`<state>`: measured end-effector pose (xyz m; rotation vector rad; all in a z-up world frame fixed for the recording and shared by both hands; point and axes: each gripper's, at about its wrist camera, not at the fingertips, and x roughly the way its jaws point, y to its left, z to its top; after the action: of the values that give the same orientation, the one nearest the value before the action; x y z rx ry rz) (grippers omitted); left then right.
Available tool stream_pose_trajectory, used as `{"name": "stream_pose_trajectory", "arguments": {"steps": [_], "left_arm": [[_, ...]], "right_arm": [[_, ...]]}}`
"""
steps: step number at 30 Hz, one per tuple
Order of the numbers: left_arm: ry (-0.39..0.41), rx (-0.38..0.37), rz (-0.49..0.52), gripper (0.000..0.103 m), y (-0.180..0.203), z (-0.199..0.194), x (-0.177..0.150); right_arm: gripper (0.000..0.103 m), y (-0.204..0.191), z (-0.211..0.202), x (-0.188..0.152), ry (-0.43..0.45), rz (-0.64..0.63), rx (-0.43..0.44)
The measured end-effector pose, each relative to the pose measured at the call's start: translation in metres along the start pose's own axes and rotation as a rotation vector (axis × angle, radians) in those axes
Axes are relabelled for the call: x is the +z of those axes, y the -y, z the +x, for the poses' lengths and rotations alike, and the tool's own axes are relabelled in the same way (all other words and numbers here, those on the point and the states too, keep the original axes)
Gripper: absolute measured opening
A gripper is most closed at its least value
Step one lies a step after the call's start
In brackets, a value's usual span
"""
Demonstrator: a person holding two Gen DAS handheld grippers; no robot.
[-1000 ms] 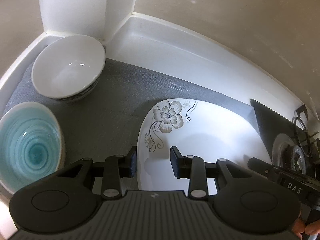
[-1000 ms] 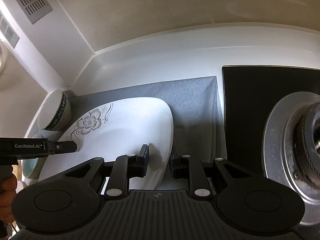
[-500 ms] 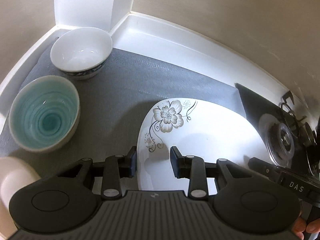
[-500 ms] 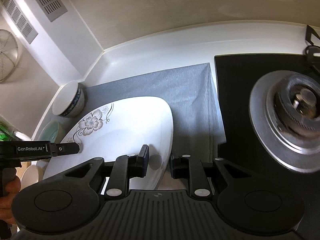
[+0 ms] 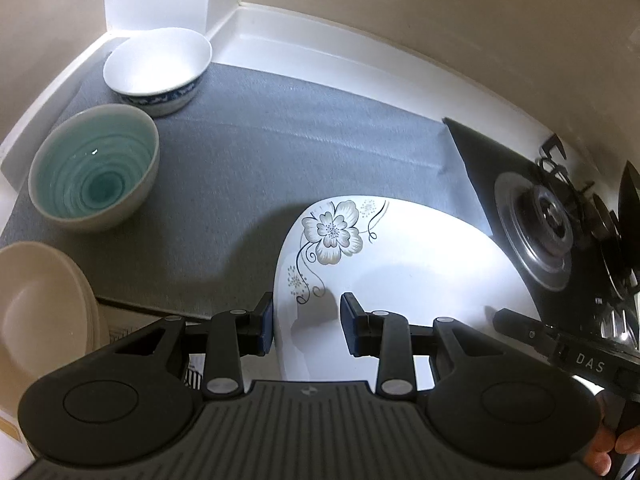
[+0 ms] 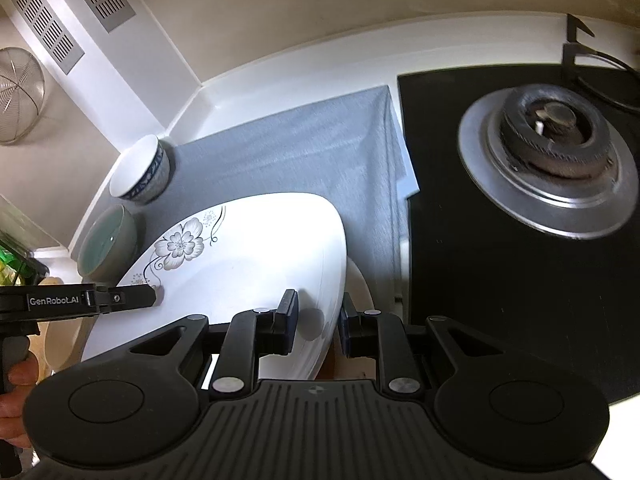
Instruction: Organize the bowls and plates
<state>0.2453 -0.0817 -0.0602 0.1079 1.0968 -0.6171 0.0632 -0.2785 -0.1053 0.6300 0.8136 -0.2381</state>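
Both grippers, left and right, clamp the plate rims; uneven lift and you'll drop it.

Both grippers have pulled back and up from the counter, and the flowered plate has come with them. It now hangs over the front edge of the grey mat. In the left view the white bowl and the teal bowl appear farther away than before, and a cream plate has come into view at the left edge. In the right view the burner now shows whole, and a wire strainer has appeared on the wall.
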Motion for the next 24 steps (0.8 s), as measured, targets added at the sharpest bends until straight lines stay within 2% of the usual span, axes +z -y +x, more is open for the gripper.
{"name": "stream_pose_trajectory", "arguments": {"steps": [10, 24], "left_arm": [[-0.035, -0.002, 0.035, 0.037, 0.004, 0.009, -0.025], [-0.072, 0.018, 0.047, 0.037, 0.003, 0.019, -0.036]], "right_arm": [[0.023, 0.006, -0.002, -0.016, -0.01, 0.015, -0.029], [0.023, 0.008, 0.001, -0.025, -0.025, -0.002, -0.037]]}}
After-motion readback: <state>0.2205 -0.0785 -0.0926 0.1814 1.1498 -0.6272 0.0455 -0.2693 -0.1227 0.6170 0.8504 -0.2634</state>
